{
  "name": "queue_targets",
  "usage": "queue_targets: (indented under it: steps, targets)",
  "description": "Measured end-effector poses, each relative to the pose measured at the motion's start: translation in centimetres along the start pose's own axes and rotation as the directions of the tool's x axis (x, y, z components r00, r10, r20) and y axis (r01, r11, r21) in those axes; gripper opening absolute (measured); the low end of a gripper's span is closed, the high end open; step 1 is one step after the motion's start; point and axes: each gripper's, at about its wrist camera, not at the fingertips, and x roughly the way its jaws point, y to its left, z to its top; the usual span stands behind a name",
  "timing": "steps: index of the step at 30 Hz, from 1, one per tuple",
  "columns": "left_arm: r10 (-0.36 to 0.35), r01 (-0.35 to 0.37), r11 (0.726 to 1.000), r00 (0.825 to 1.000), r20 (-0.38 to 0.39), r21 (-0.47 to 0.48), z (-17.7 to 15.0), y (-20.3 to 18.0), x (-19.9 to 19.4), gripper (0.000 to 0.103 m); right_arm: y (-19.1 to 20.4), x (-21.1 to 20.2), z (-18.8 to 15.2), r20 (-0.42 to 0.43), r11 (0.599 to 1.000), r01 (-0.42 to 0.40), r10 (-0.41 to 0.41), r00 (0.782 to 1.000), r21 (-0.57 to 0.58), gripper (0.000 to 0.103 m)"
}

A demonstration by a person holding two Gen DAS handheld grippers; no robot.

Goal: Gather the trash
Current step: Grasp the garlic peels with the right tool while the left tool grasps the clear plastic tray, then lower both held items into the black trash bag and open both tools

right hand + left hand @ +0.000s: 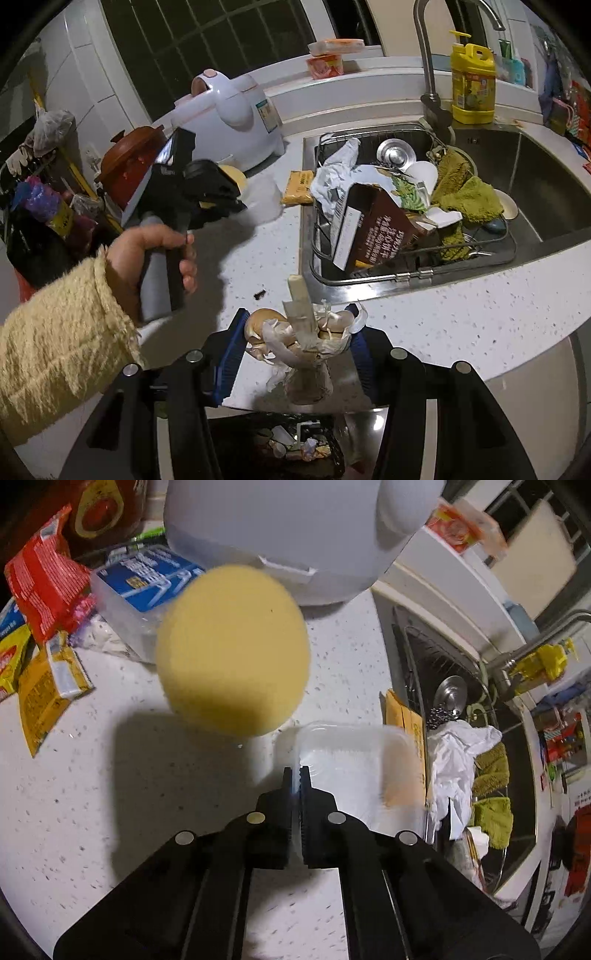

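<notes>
The trash in hand is two pieces. The clear plastic tray (354, 760) lies on the speckled counter (110, 812) beside the sink (535, 192), and the left gripper (295, 775) has its jaws pinched nearly together on the tray's near rim. I judge the tray very light, thin and springy, smooth enough to slide out of a loose pinch, so the rim is the right place to hold; a grip on the flat wall would likely just buckle it. Next to it sits a round yellow sponge (232, 650), blurred, and whether it touches the tray I cannot tell.

The right gripper (295, 343) holds a garlic head (295, 332) with a dry stalk, jaws about half apart and pads pressing its sides, above the counter edge with a bin (295, 443) of scraps below. The garlic looks light, firm at the core, with papery skin that flakes and could shed; holding across the bulb rather than the stalk seems soundest.

Much is hard to read. The tray's far side fades into glare, and an orange smear at one corner is unclear. The bin is dark and cut off by the gripper body. In the right wrist view the person's left hand (166, 258) and tool hide the tray's rim, and the sink rack (406, 273) is too crowded to sort fully.
</notes>
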Motion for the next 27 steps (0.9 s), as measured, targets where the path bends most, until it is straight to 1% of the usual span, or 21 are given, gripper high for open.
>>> queue_targets:
  steps: [4,5,7,9,10,12,14,16,17,18,19,20,21,22,23,24,25,27]
  targets:
    - [-0.062,0.058,0.996,0.997,0.052,0.065,-1.4,0.8,-3.6,0.003,0.9,-0.1,0.5,0.008,0.999,-0.033,0.033,0.999,-0.014,0.052]
    - [-0.093,0.087,0.992,0.994,0.064,0.088,-2.0,1.5,-5.2,0.003,1.3,-0.2,0.5,0.011,0.999,-0.043,0.043,0.999,-0.021,0.052]
    - [-0.133,0.122,0.983,0.988,0.078,0.140,-3.8,3.2,-8.6,0.003,2.4,-0.5,0.6,0.013,0.996,-0.074,0.074,0.997,-0.045,0.052]
    - [-0.151,0.133,0.973,0.985,0.087,0.188,-5.6,5.0,-11.6,0.003,4.1,-0.8,0.5,0.003,0.989,-0.121,0.122,0.993,-0.082,0.052]
    - [-0.141,0.118,0.969,0.986,0.091,0.217,-6.8,5.8,-13.0,0.003,5.0,-1.0,0.3,-0.006,0.984,-0.146,0.146,0.989,-0.106,0.052]
    - [-0.079,0.050,0.958,0.992,0.094,0.282,-9.9,8.1,-16.2,0.003,6.7,-1.1,-0.2,-0.018,0.974,-0.168,0.168,0.986,-0.154,0.052]
    - [-0.021,0.002,0.950,0.998,0.056,0.312,-13.2,10.8,-18.4,0.003,9.1,-1.2,-1.7,-0.043,0.954,-0.198,0.193,0.980,-0.227,0.052]
    - [0.053,-0.056,0.933,0.998,0.018,0.356,-16.6,13.0,-19.4,0.003,11.3,-0.8,-3.6,-0.109,0.926,-0.241,0.218,0.970,-0.291,0.052]
    - [0.087,-0.072,0.928,0.996,-0.024,0.367,-18.9,14.5,-19.5,0.003,12.3,-0.4,-4.8,-0.154,0.908,-0.272,0.234,0.960,-0.317,0.052]
    - [0.105,-0.077,0.927,0.993,-0.057,0.367,-20.6,15.6,-19.2,0.003,13.1,0.1,-6.0,-0.203,0.892,-0.300,0.243,0.949,-0.337,0.052]
    - [0.122,-0.080,0.929,0.988,-0.093,0.362,-22.4,16.8,-18.6,0.003,14.1,1.4,-7.9,-0.279,0.872,-0.331,0.238,0.930,-0.360,0.052]
    - [0.138,-0.081,0.937,0.980,-0.146,0.339,-24.4,18.7,-17.3,0.003,14.6,2.3,-9.3,-0.319,0.863,-0.344,0.230,0.919,-0.369,0.052]
    - [0.136,-0.074,0.947,0.974,-0.179,0.313,-25.8,20.1,-16.2,0.003,15.1,3.6,-10.9,-0.363,0.853,-0.362,0.224,0.904,-0.376,0.052]
    - [0.142,-0.077,0.954,0.967,-0.210,0.290,-27.3,21.3,-14.9,0.003,15.4,4.8,-12.3,-0.394,0.847,-0.368,0.211,0.894,-0.383,0.052]
    - [0.157,-0.086,0.960,0.955,-0.253,0.268,-29.0,22.7,-12.7,0.003,15.7,6.7,-14.2,-0.433,0.844,-0.367,0.183,0.883,-0.391,0.052]
    - [0.150,-0.080,0.966,0.947,-0.283,0.246,-30.3,23.9,-10.9,0.003,15.8,7.7,-15.4,-0.455,0.843,-0.369,0.171,0.874,-0.391,0.052]
    - [0.152,-0.084,0.969,0.944,-0.294,0.231,-31.2,24.6,-9.6,0.003,15.9,9.6,-17.2,-0.487,0.845,-0.366,0.149,0.861,-0.390,0.052]
    - [0.152,-0.097,0.980,0.926,-0.346,0.173,-33.5,26.9,-5.1,0.003,15.8,13.7,-20.8,-0.534,0.849,-0.342,0.086,0.841,-0.402,0.052]
